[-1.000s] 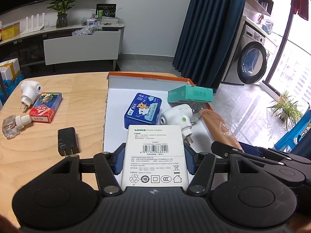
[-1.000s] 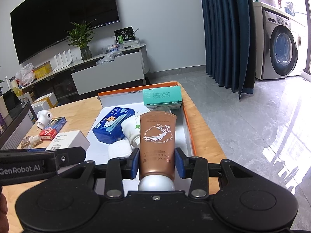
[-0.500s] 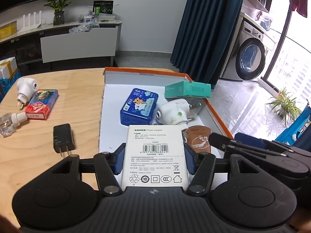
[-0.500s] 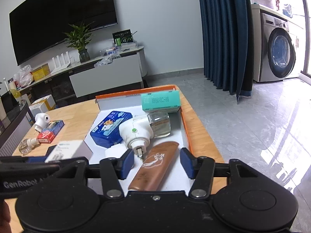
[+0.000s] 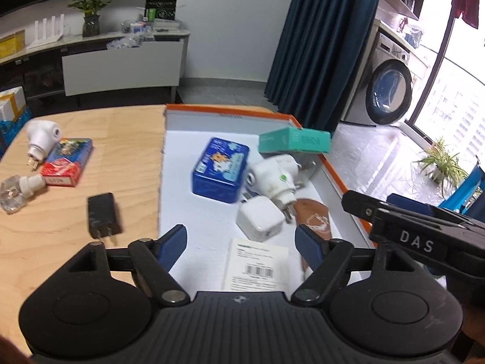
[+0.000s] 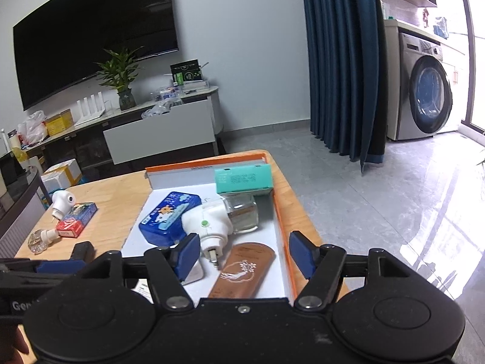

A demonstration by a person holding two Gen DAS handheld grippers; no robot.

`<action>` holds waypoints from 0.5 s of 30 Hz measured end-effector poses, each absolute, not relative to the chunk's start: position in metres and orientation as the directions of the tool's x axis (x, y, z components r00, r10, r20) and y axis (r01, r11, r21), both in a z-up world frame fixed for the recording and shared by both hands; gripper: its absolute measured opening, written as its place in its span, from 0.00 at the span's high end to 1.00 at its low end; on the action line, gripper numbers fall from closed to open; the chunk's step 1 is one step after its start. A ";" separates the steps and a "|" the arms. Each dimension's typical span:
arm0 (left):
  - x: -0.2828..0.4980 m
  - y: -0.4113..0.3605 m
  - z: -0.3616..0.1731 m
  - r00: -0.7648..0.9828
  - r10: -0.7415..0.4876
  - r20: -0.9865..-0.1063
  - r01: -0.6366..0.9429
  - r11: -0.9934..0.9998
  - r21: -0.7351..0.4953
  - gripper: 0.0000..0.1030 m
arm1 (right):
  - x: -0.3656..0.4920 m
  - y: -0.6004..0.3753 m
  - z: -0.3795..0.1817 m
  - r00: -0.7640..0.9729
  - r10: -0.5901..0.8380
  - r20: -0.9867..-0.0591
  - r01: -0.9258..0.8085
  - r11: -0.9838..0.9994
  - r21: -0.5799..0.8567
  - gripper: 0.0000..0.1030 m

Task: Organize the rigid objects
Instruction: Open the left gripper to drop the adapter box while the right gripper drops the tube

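Observation:
An orange-rimmed white tray holds a blue tin, a teal box, a white plug-in vaporizer, a white charger cube, a brown tube and a white power-adapter box. My left gripper is open above the white box, which lies in the tray. My right gripper is open above the brown tube, which lies flat in the tray.
On the wooden table left of the tray lie a black charger, a red and blue card pack, a white plug-in device and a clear refill bottle. The table edge runs right of the tray.
My left gripper has opened and let go of the white power-adapter box in the tray. My right gripper let go of the brown tube earlier and has drawn back a little.

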State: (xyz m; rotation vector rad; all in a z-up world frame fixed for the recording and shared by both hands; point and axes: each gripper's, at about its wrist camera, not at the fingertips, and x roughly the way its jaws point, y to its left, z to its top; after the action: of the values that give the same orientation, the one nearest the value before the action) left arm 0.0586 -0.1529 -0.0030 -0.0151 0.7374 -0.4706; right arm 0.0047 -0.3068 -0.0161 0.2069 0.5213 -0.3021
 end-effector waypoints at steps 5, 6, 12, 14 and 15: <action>0.061 -0.130 0.002 0.667 -0.386 -0.637 0.372 0.914 -0.165 0.21 | 0.010 -0.293 -0.014 0.831 -0.193 -0.522 0.290 0.950 0.111 0.21; 0.061 -0.124 0.003 0.672 -0.379 -0.637 0.364 0.917 -0.163 0.21 | 0.011 -0.289 -0.014 0.832 -0.186 -0.523 0.281 0.954 0.107 0.20; 0.063 -0.088 0.005 0.699 -0.324 -0.637 0.299 0.942 -0.151 0.20 | 0.020 -0.265 -0.012 0.839 -0.133 -0.528 0.217 0.971 0.100 0.19; 0.064 -0.075 0.005 0.708 -0.306 -0.637 0.278 0.949 -0.148 0.20 | 0.024 -0.256 -0.011 0.840 -0.114 -0.531 0.193 0.976 0.096 0.19; 0.064 -0.070 0.005 0.711 -0.296 -0.638 0.268 0.953 -0.143 0.20 | 0.026 -0.252 -0.011 0.840 -0.105 -0.532 0.181 0.979 0.093 0.19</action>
State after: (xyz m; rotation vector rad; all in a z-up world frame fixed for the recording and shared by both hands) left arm 0.0644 -0.0699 0.0049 -0.0413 0.7141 -0.3124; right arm 0.0259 -0.2517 -0.0113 0.1416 0.5536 -0.1516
